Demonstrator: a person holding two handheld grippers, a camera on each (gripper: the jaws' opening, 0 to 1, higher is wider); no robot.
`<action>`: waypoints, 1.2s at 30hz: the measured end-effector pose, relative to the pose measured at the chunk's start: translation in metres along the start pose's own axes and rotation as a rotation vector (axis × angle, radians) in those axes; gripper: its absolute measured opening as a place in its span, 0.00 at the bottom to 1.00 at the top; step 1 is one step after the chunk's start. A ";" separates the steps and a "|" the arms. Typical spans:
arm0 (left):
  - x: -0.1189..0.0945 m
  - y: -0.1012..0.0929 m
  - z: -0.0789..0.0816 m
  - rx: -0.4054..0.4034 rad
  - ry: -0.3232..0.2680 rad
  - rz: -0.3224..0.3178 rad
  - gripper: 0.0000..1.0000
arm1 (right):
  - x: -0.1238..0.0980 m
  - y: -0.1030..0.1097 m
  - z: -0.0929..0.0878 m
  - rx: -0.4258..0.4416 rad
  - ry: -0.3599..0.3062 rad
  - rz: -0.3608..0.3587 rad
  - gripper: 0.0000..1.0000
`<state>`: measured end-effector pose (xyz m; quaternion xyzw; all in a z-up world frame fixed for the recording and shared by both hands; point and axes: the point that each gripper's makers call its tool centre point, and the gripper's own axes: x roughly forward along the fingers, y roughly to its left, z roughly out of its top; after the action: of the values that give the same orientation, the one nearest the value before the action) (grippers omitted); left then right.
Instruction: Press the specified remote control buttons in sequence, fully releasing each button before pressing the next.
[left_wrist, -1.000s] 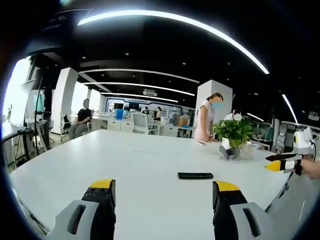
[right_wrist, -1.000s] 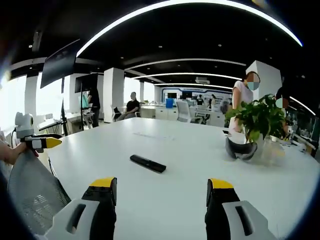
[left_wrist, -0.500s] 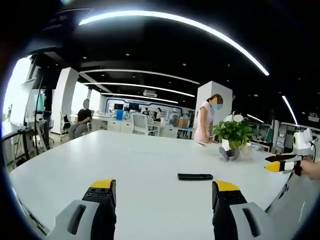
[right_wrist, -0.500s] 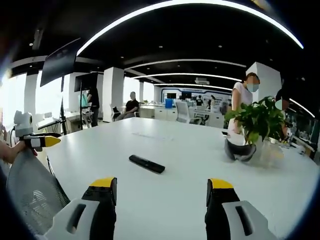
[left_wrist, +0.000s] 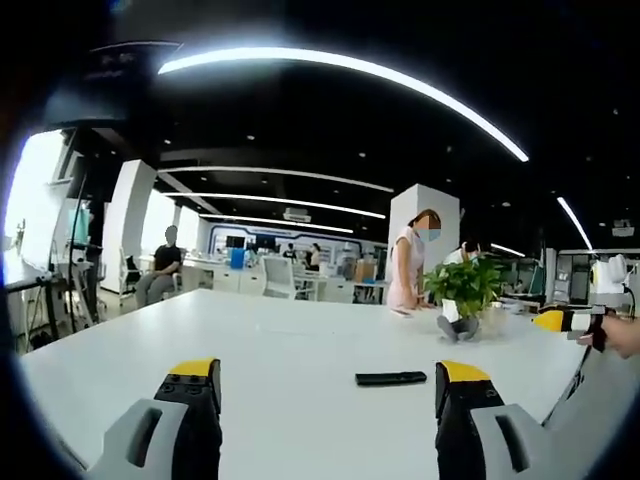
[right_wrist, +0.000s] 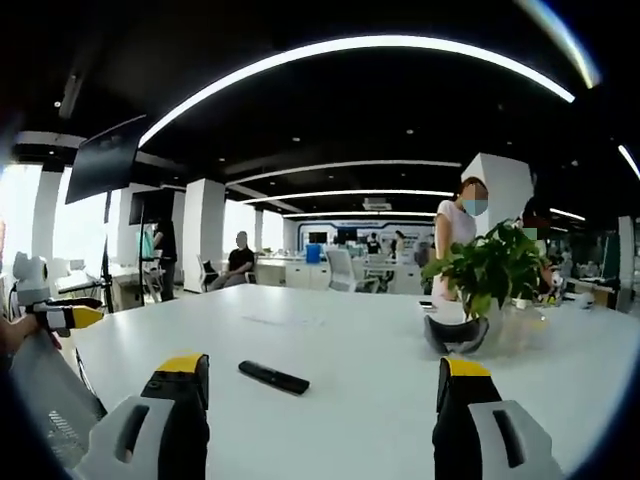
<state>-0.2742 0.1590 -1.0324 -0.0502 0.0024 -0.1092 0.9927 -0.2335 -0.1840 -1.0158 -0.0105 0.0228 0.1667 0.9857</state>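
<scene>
A slim black remote control (left_wrist: 391, 378) lies flat on the big white table (left_wrist: 280, 340); it lies ahead of my left gripper (left_wrist: 328, 388), nearer its right jaw. That gripper is open with nothing between its yellow-tipped jaws. In the right gripper view the remote control (right_wrist: 273, 377) rests a little beyond and to the right of the left jaw of my right gripper (right_wrist: 322, 383), which also stands open and empty. The right gripper (left_wrist: 563, 320) comes in at the right edge of the left gripper view, held by a hand; the left gripper (right_wrist: 60, 316) appears at the left edge of the right gripper view.
A potted green plant (right_wrist: 492, 282) stands on the table (right_wrist: 360, 340) at the far right, a dark headset-like object (right_wrist: 455, 335) beside it. A person (left_wrist: 409, 262) stands at the table's far side. A mesh chair back (right_wrist: 45, 400) is at lower left. Another person (left_wrist: 160, 262) sits far back.
Both cameras have dropped lower and tilted, so the table looks flatter and the remote sits lower in each view. The remote itself has not moved. Both grippers stay open.
</scene>
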 end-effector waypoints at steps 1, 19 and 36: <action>0.000 0.000 0.000 -0.002 0.001 -0.003 0.92 | 0.001 0.000 -0.001 0.002 0.006 0.000 0.95; 0.008 -0.022 -0.017 0.018 0.113 -0.163 1.00 | 0.001 -0.009 -0.027 0.005 0.136 -0.030 0.89; 0.083 -0.055 -0.044 0.041 0.391 -0.381 0.99 | 0.004 0.005 -0.044 -0.013 0.227 0.045 0.81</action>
<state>-0.2057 0.0829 -1.0701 -0.0077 0.1826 -0.3016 0.9357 -0.2336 -0.1791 -1.0597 -0.0354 0.1331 0.1866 0.9727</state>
